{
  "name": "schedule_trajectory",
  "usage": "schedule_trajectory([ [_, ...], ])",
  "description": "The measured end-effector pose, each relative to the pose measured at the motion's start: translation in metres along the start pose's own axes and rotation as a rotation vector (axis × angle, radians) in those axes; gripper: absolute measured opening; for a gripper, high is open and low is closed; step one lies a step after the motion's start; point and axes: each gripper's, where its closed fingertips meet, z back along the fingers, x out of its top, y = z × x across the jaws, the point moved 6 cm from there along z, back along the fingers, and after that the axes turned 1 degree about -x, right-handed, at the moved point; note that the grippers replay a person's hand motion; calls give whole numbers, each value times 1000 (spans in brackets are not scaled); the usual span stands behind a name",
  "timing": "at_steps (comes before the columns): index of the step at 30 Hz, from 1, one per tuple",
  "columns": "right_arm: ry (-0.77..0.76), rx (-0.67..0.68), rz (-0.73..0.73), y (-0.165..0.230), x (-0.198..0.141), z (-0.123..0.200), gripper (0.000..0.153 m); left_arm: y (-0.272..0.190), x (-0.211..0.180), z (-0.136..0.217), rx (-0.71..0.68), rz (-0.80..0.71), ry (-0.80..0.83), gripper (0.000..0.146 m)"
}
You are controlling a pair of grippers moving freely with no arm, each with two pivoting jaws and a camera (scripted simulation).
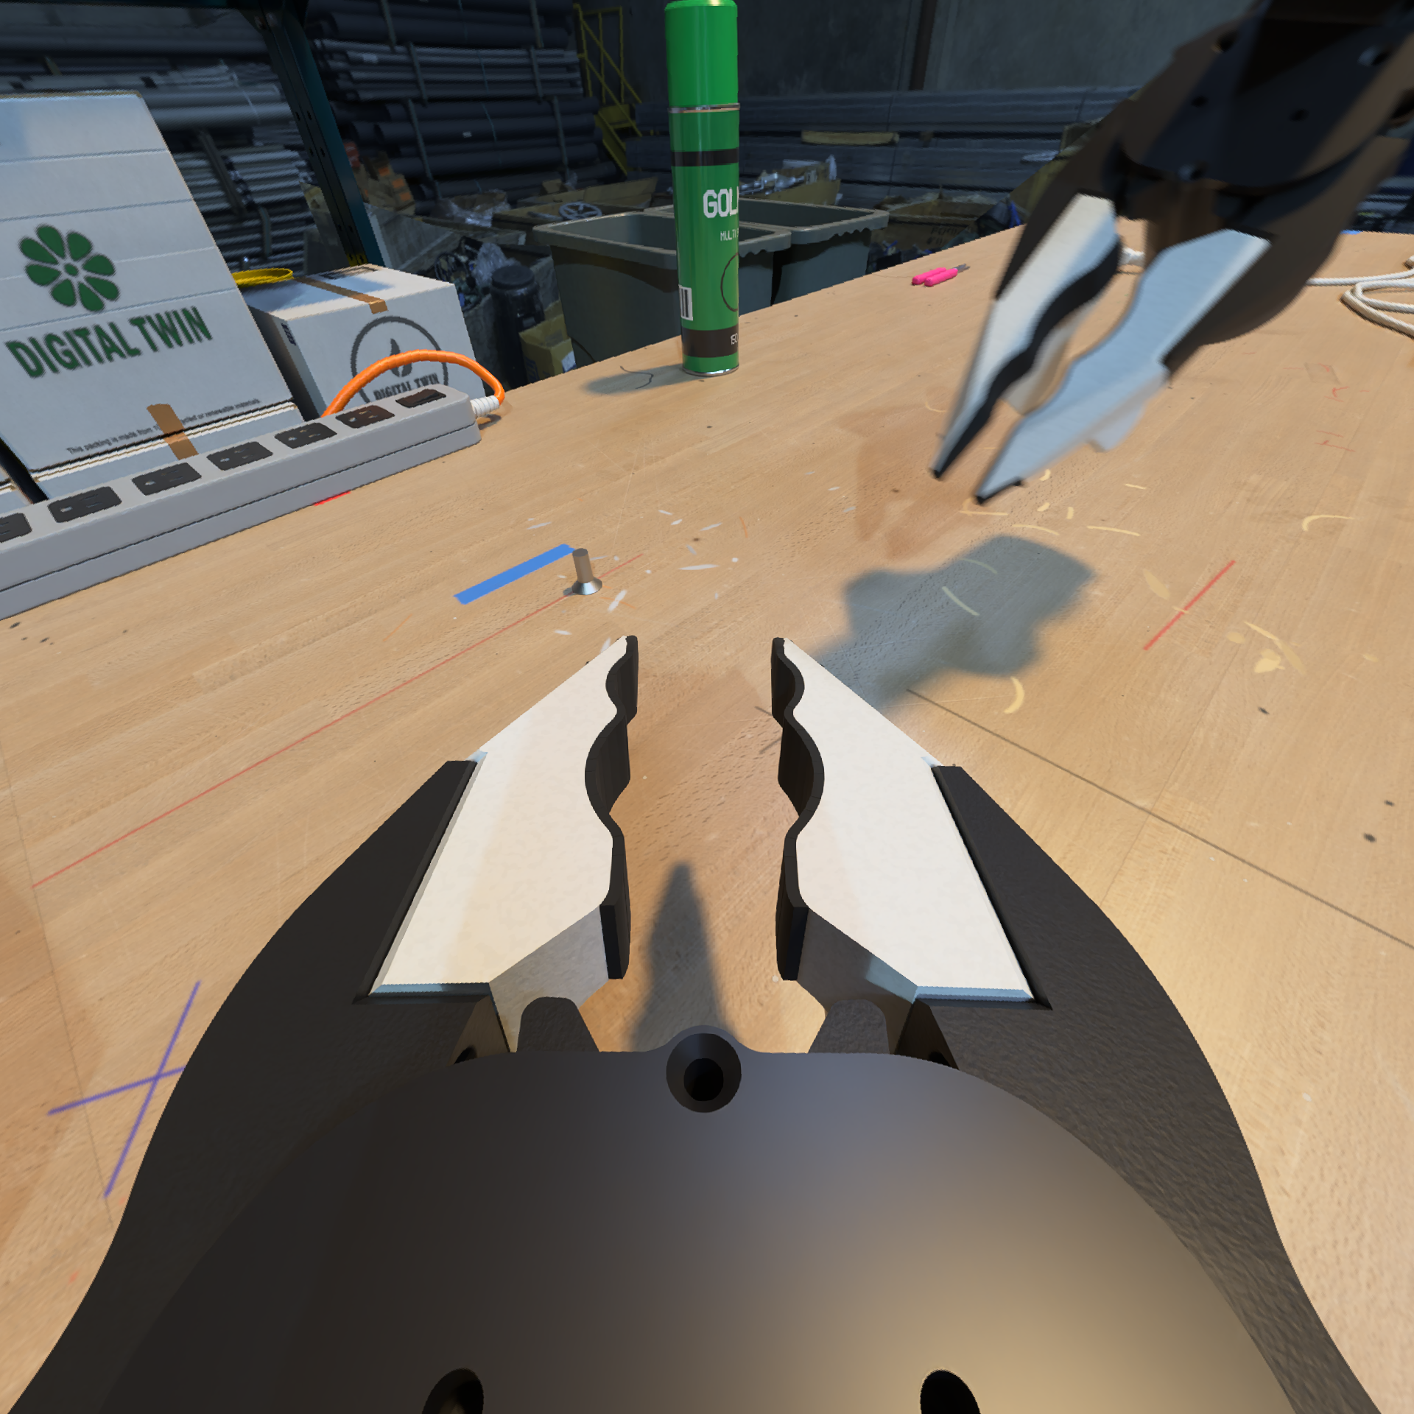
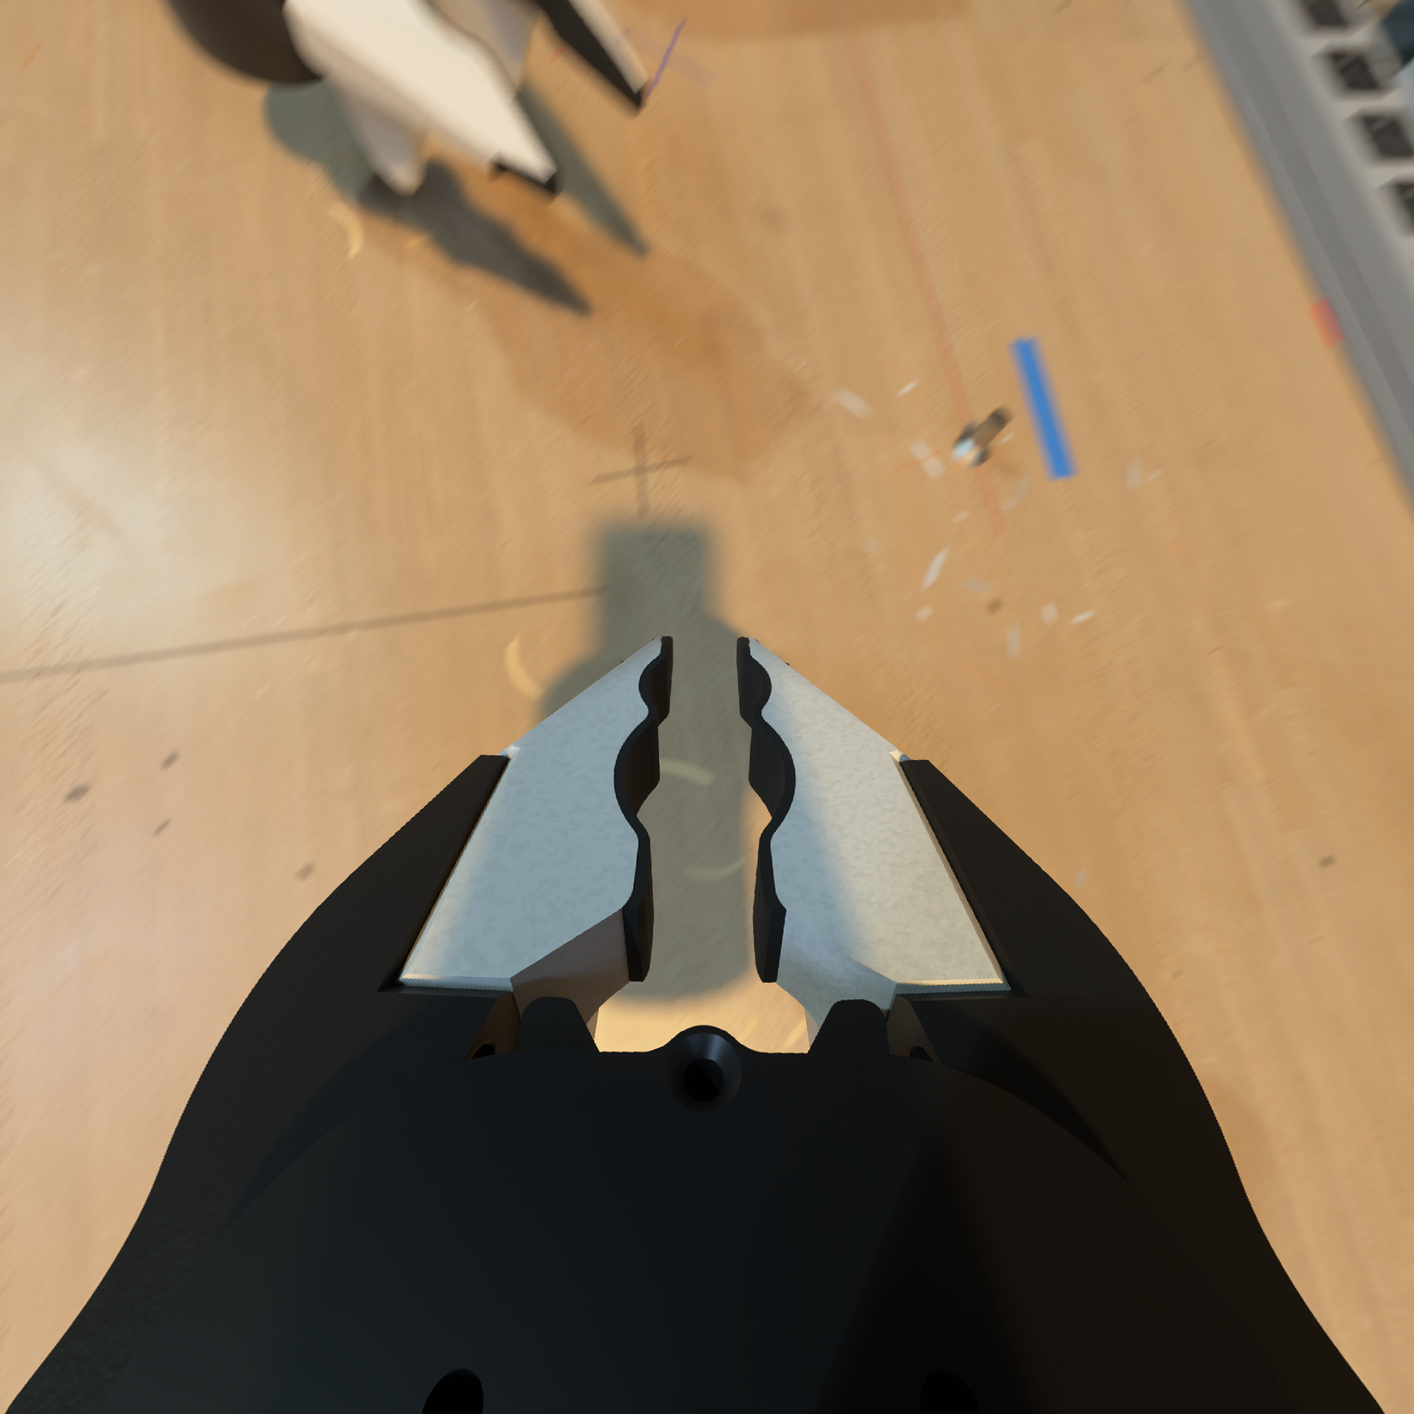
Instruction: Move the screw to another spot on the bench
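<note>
A small silver screw (image 1: 584, 574) stands head-down on the wooden bench (image 1: 765, 765), beside a blue tape strip (image 1: 513, 574). My left gripper (image 1: 702, 650) is open and empty, low over the bench, with the screw ahead and slightly left of its fingertips. My right gripper (image 1: 960, 483) hovers above the bench at the upper right, pointing down, with a narrow gap between its fingers. In the right wrist view the right gripper (image 2: 704, 646) is open and empty. There the screw (image 2: 979, 438) lies ahead to the right by the blue tape (image 2: 1044, 409), and the left gripper (image 2: 593, 134) shows at the top.
A grey power strip (image 1: 229, 474) with an orange cable (image 1: 413, 375) runs along the left edge, cardboard boxes (image 1: 115, 291) behind it. A tall green spray can (image 1: 704, 191) stands at the far edge. A pink tool (image 1: 937, 275) and white rope (image 1: 1377, 298) lie far right.
</note>
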Motion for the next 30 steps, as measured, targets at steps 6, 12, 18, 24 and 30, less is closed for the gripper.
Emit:
schedule_trajectory([
  [6,-19,-103,-22,-65,36,-51,26,1,1,2,4,5,-6,35],
  [12,85,44,92,-100,41,-107,34,0,1,1,-12,18,-9,35],
  [18,177,165,147,-122,40,-128,40,-2,2,1,-29,26,-15,35],
  [24,224,251,173,-130,45,-134,38,-1,0,0,-43,50,-10,35],
  [30,275,277,204,-130,45,-140,35,0,-1,-1,-47,69,-9,35],
])
